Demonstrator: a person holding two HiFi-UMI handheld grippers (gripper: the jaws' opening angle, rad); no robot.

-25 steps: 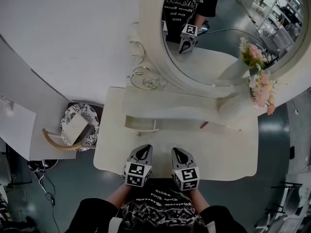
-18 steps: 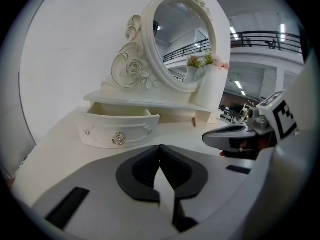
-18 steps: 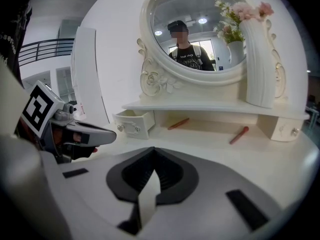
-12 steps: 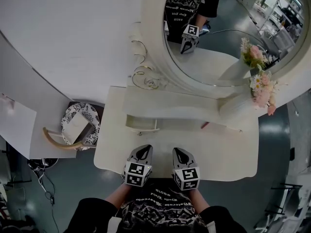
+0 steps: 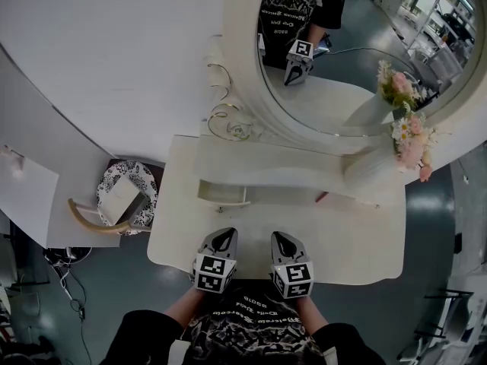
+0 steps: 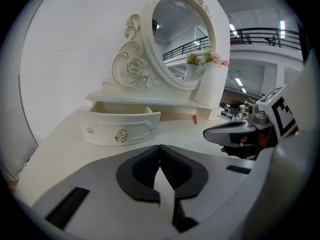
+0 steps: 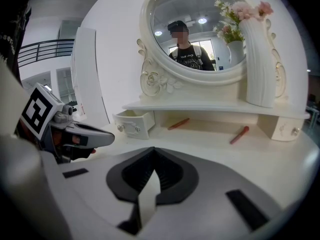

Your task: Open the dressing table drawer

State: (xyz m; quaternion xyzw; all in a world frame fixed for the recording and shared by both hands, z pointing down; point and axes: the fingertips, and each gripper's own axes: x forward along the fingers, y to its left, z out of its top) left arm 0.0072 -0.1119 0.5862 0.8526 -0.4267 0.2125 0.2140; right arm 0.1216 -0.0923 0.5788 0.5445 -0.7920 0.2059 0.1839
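Above the dressing table (image 5: 358, 242), left tongs (image 5: 223, 236) and right tongs (image 5: 281, 239) are clenched shut; both empty.

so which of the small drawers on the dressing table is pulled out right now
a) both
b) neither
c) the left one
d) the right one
c, the left drawer sticks out over the tabletop with its open top showing, while the right drawer sits shut.
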